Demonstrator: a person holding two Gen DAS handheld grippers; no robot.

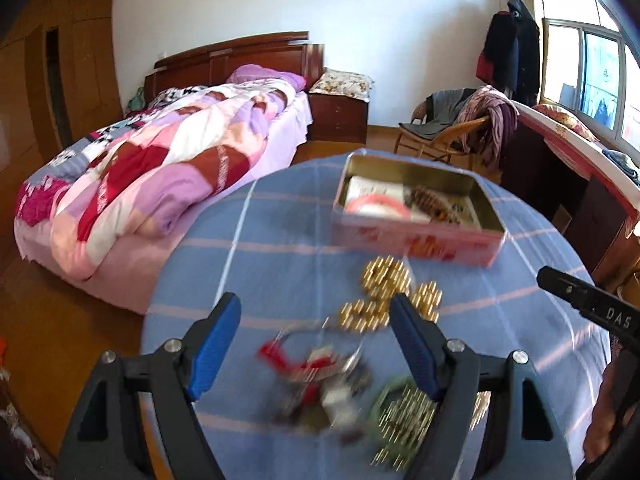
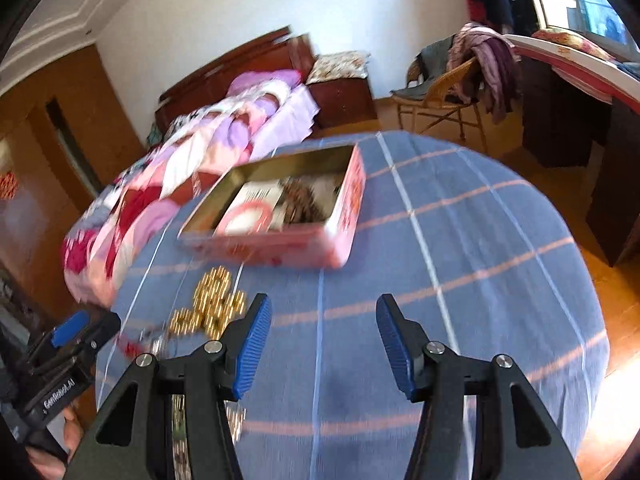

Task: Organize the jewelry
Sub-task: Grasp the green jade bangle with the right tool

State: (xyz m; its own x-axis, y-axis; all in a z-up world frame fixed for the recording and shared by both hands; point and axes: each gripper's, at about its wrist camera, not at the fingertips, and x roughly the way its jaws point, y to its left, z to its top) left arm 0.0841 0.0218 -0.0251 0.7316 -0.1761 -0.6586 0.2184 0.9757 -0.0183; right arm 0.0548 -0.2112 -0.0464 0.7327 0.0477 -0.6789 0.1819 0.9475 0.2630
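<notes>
— Left claw? Where against the jewelry?

— Left gripper (image 1: 316, 316): blue-padded jaws spread wide, nothing clamped. Below and between them, blurred on the blue cloth with pink and white stripes (image 1: 280, 240): a red-and-silver tangle of jewelry (image 1: 320, 372). Just beyond the fingertips, a cluster of gold bead bracelets (image 1: 386, 292), its edge hidden behind the right-hand finger. Under that same finger, a green-and-gold beaded piece (image 1: 400, 416), blurred too.

— And the tin?

— Open pink rectangular metal tin (image 1: 416, 236), further back on the cloth, well past the fingertips. Inside: a pink ring-shaped bangle (image 1: 378, 206) lying on white card, and a brown beaded piece (image 1: 426, 198) beside it.

— Right claw?

— Right gripper (image 2: 324, 320): jaws apart too, less wide, empty. Only bare striped cloth between the fingers. Gold bracelets off to the left of the left-hand finger, near but not touching. Tin ahead and left of the fingertips, apart from them.

— Pose of the two?

— Both tilted down toward the tabletop, side by side. Tip of the right gripper visible at the right edge of the left wrist view; left gripper's body at the lower left of the right wrist view, with fingers of a hand (image 2: 72, 428) wrapped round its grip.
</notes>
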